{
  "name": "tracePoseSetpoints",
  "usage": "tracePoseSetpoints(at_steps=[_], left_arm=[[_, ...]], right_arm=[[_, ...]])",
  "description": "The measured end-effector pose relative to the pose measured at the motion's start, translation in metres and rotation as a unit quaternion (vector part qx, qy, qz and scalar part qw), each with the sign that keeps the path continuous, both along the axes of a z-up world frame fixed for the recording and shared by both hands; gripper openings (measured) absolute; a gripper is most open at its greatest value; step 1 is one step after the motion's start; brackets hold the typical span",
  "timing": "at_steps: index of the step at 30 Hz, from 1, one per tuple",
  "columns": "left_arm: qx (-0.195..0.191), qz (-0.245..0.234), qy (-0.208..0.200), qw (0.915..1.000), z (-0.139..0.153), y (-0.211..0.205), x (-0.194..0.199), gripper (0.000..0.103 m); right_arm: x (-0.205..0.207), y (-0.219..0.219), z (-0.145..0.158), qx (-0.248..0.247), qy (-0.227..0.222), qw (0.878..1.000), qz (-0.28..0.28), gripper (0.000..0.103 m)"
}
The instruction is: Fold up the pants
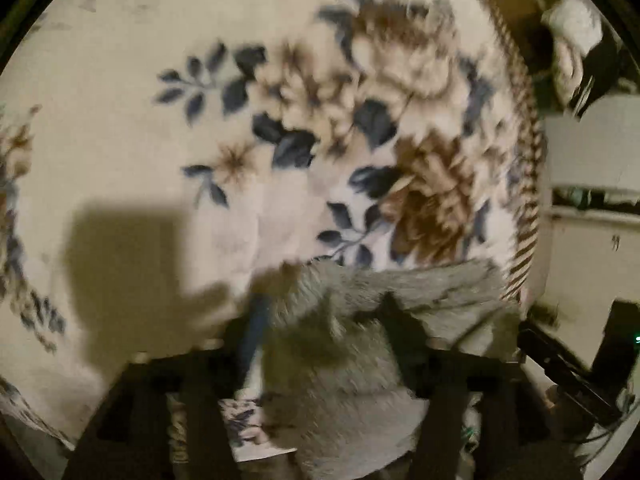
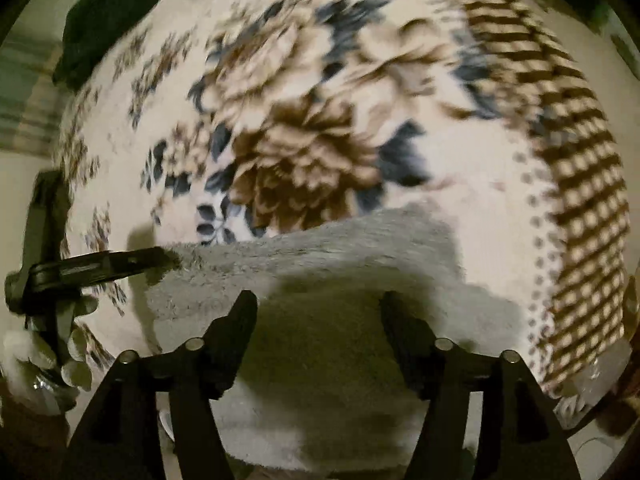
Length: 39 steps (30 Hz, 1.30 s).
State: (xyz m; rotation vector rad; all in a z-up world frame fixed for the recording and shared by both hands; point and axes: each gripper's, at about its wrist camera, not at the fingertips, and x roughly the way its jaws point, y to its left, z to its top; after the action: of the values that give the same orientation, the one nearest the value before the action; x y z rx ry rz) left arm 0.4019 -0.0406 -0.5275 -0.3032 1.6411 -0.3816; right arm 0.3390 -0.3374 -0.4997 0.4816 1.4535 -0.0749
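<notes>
On a floral fleece blanket (image 2: 304, 92), grey fuzzy pants (image 2: 320, 264) lie bunched at the near edge

The blanket is cream with brown blooms, blue leaves and a brown checked border (image 2: 576, 168); beyond its edge the left wrist view shows pale furniture (image 1: 588, 148), blurred. The left gripper (image 1: 320, 312) has grey pile heaped between and over its fingers, and whether they are pinching it I cannot tell; seen from the right wrist, its tip touches the pants' left corner. The right gripper (image 2: 318, 304) hovers above the pants with its fingers spread wide, holding nothing
</notes>
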Motion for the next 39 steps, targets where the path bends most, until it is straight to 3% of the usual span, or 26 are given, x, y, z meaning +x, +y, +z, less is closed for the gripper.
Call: tracePoseSetpoints(at_steps=[3, 7, 10, 12, 14, 15, 16, 18, 23, 29, 30, 31, 32, 33, 34, 36, 39], left_arm=[[-0.037, 0.046, -0.002, 0.9983, 0.009, 0.009, -0.024, 0.067], [-0.062, 0.086, 0.012, 0.9943, 0.001, 0.011, -0.051, 0.067], [-0.059, 0.087, 0.022, 0.9943, -0.012, 0.0, -0.069, 0.067], [-0.061, 0.086, 0.003, 0.9944, -0.014, -0.006, -0.081, 0.069], [-0.062, 0.084, -0.031, 0.994, -0.011, -0.007, -0.091, 0.076], [-0.074, 0.088, -0.048, 0.9923, -0.011, -0.008, -0.096, 0.086], [-0.085, 0.095, -0.055, 0.9904, -0.014, -0.007, -0.101, 0.093], [-0.119, 0.111, -0.067, 0.9843, -0.023, -0.006, -0.109, 0.097], [-0.135, 0.125, -0.061, 0.981, -0.054, -0.007, -0.107, 0.102], [-0.159, 0.131, -0.031, 0.978, -0.073, -0.004, -0.094, 0.102], [-0.161, 0.125, -0.038, 0.9783, -0.071, -0.005, -0.093, 0.098], [-0.159, 0.12, -0.043, 0.979, -0.068, -0.007, -0.093, 0.087], [-0.155, 0.117, -0.048, 0.9798, -0.064, -0.008, -0.094, 0.078], [-0.154, 0.113, -0.057, 0.98, -0.059, -0.009, -0.094, 0.062], [-0.151, 0.108, -0.063, 0.9806, -0.052, -0.01, -0.093, 0.053], [-0.154, 0.104, -0.067, 0.9803, -0.045, -0.01, -0.094, 0.046], [-0.154, 0.093, -0.074, 0.9808, -0.025, -0.01, -0.091, 0.043]], right_arm=[[-0.029, -0.031, 0.009, -0.024, 0.0, 0.999, -0.032, 0.068], [-0.066, -0.063, -0.006, -0.026, 0.025, 0.998, -0.055, 0.068], [-0.085, -0.071, -0.043, 0.019, 0.052, 0.998, -0.043, 0.068], [-0.091, -0.072, -0.066, 0.048, 0.053, 0.997, -0.028, 0.068], [-0.091, -0.071, -0.084, 0.061, 0.04, 0.997, 0.002, 0.078], [-0.091, -0.072, -0.092, 0.059, 0.032, 0.998, 0.014, 0.09], [-0.09, -0.072, -0.099, 0.067, 0.02, 0.997, 0.024, 0.095], [-0.087, -0.074, -0.116, 0.106, 0.009, 0.994, 0.04, 0.1], [-0.08, -0.082, -0.149, 0.212, -0.005, 0.976, 0.058, 0.102], [-0.075, -0.079, -0.168, 0.268, -0.003, 0.962, 0.06, 0.099], [-0.074, -0.077, -0.165, 0.272, -0.013, 0.96, 0.063, 0.085], [-0.074, -0.075, -0.161, 0.266, -0.019, 0.962, 0.063, 0.07], [-0.075, -0.073, -0.156, 0.257, -0.024, 0.964, 0.061, 0.067], [-0.076, -0.071, -0.153, 0.252, -0.026, 0.965, 0.062, 0.056], [-0.077, -0.069, -0.145, 0.245, -0.031, 0.967, 0.061, 0.049], [-0.078, -0.07, -0.134, 0.236, -0.034, 0.969, 0.059, 0.045], [-0.08, -0.071, -0.109, 0.226, -0.042, 0.972, 0.052, 0.043]])
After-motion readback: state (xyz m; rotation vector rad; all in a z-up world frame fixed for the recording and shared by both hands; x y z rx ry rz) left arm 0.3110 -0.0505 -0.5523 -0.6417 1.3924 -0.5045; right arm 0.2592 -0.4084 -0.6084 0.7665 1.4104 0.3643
